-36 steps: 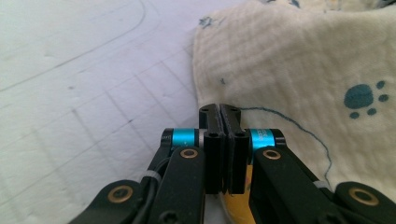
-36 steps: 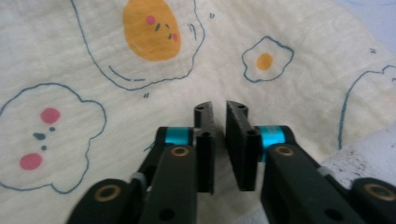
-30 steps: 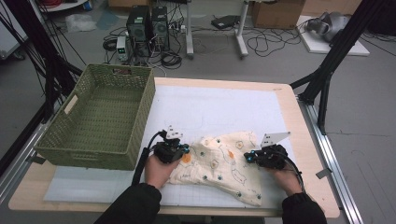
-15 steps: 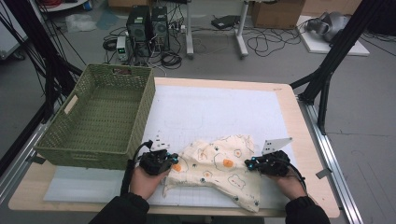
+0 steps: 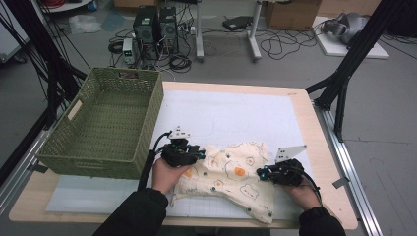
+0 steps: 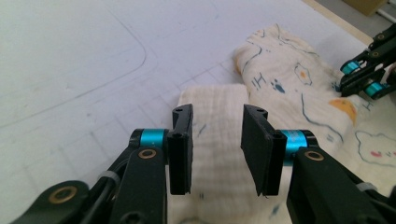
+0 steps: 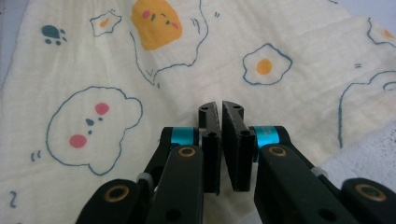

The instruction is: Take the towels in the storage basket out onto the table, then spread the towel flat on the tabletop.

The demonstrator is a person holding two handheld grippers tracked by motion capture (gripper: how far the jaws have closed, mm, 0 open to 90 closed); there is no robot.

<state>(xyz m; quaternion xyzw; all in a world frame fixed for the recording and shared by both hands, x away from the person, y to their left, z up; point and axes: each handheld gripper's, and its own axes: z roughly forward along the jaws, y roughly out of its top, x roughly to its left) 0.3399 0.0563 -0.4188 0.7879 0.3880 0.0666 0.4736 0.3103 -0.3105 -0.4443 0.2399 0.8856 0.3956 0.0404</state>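
Left gripper (image 6: 217, 149) has just been opening, letting go of the cloth (image 5: 231, 174); right gripper (image 7: 220, 144) pinched nearly closed, grip unclear.

Cream cloth (image 5: 231, 174) with egg and bear prints; green basket (image 5: 105, 125).

The high view looks forward and down from above the person's side onto the whole tabletop (image 5: 305, 103), with the floor beyond. The left gripper view rides low and close behind the left gripper (image 6: 217, 140), facing along its fingers (image 6: 181, 149) across the printed cloth (image 6: 299, 88) towards the right gripper (image 6: 369, 70) farther off. The right gripper view sits very near the same cloth (image 7: 93, 93), looking along the right gripper's (image 7: 220, 140) own fingers. All three views share the cloth (image 5: 231, 172).
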